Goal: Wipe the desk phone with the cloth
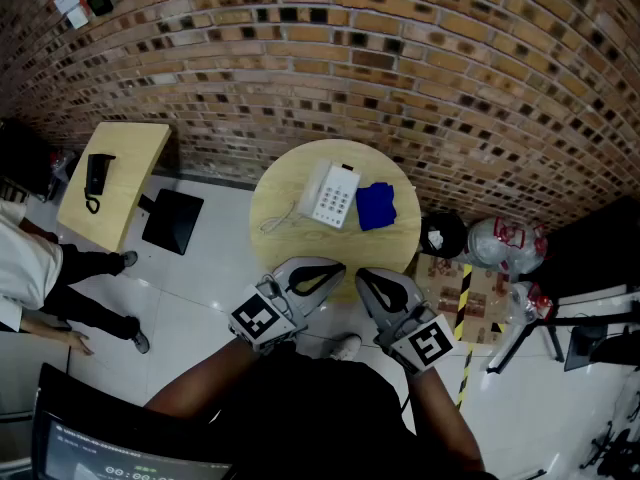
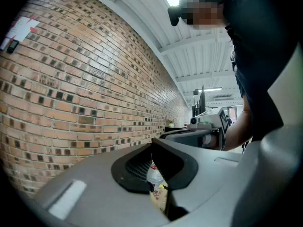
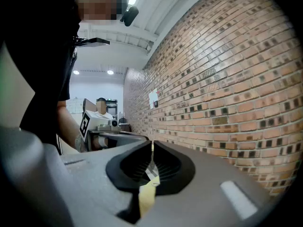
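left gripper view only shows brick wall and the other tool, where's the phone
Observer: In the head view, the phone lies on a round table.
Operator: and the cloth
Observer: The blue cloth lies on the table beside the phone, on its right. Nothing is touching it.
Operator: right tool holding anything
Observer: No. The right tool is shut and empty, by the table's near edge.
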Demonstrator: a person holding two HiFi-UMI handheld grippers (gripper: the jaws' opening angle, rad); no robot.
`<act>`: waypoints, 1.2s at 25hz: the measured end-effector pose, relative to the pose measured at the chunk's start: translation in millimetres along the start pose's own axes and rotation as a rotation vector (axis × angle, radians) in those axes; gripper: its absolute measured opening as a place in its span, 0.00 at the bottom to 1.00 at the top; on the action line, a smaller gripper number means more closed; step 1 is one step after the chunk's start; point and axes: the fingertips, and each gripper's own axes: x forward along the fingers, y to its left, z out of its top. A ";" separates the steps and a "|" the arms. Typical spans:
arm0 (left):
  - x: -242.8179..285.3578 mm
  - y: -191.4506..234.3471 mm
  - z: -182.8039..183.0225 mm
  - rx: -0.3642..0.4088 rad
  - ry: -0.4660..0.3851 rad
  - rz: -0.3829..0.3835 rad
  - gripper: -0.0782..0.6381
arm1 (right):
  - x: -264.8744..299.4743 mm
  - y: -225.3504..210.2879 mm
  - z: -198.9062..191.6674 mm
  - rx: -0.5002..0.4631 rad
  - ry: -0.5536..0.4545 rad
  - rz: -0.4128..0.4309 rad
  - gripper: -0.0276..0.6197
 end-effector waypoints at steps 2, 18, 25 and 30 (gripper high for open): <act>5.5 -4.9 2.2 0.006 -0.009 -0.005 0.11 | -7.5 -1.3 -0.6 -0.011 0.012 -0.004 0.05; 14.5 72.9 -20.6 -0.041 -0.020 0.004 0.11 | 47.6 -54.3 -41.7 0.037 0.084 -0.045 0.06; 22.6 149.7 -41.7 -0.059 0.000 -0.075 0.11 | 107.5 -128.3 -101.5 0.069 0.223 -0.180 0.09; 33.9 189.3 -53.9 -0.086 0.017 -0.106 0.11 | 130.3 -186.3 -165.0 0.135 0.390 -0.250 0.39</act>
